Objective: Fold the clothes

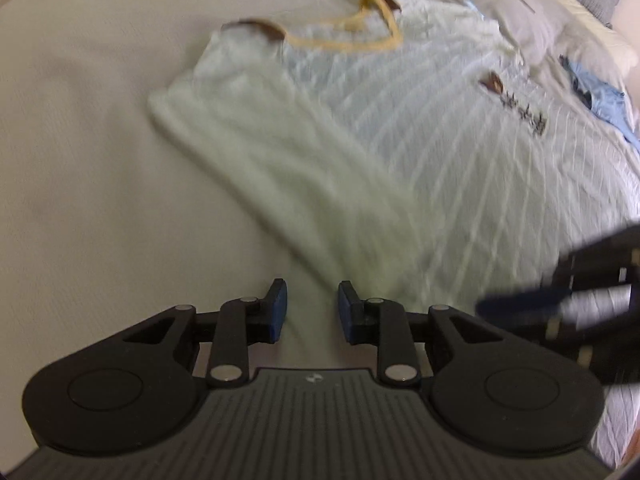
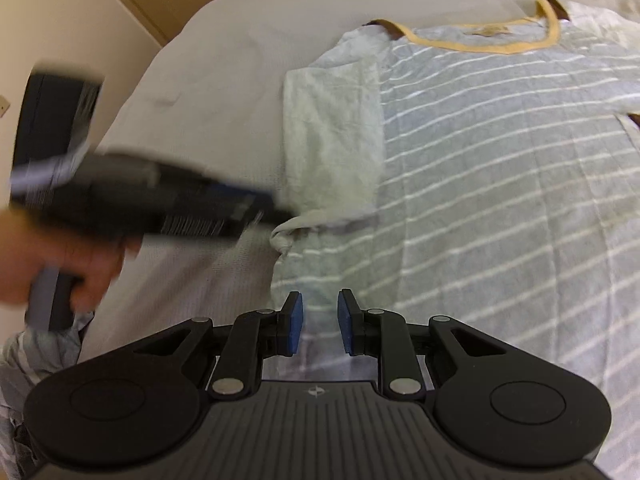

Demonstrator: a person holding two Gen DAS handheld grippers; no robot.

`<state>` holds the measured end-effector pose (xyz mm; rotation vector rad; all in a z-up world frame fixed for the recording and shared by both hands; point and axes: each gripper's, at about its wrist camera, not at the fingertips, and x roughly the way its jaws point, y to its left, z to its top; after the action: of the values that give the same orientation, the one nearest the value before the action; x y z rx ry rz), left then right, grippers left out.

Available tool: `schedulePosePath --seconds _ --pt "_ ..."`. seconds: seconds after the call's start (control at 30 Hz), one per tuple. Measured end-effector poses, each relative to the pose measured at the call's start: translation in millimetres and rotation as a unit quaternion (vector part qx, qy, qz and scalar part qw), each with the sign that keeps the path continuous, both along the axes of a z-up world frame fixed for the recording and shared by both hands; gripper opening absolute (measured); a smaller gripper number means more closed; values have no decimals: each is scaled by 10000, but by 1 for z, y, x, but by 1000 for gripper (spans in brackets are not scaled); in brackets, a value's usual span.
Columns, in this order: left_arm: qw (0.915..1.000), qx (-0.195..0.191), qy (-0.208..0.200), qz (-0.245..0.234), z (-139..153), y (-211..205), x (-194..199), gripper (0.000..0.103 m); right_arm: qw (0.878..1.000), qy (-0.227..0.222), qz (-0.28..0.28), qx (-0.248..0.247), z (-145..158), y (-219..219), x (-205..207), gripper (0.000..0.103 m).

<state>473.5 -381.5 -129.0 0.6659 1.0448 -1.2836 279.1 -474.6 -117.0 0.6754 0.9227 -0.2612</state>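
Striped cloth covers most of the bed point(image 2: 224, 40): a pale shirt point(image 2: 500, 152) with white stripes and a yellow collar point(image 2: 516, 46) is spread flat there. One sleeve point(image 2: 332, 140) has been folded in over the body. Both grippers hang just above the near part of the shirt. The left gripper point(image 1: 312, 306) is seen with its blue fingers a little apart and nothing between them. The right gripper point(image 2: 320, 322) is the same, with nothing pinched. For a neat fold, the bottom edge should probably be pinched at two spots, lifted evenly, and laid up toward the collar. The cloth should be kept smooth, so no bumps are made.
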Motion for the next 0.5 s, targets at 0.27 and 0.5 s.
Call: schedulePosePath --seconds 0.27,0.5 --pt "9957 75 81 916 41 47 -24 25 9999 86 -43 -112 17 3 -40 41" --pt "9934 -105 -243 1118 89 56 -78 30 9988 228 -106 -429 54 -3 -89 48"
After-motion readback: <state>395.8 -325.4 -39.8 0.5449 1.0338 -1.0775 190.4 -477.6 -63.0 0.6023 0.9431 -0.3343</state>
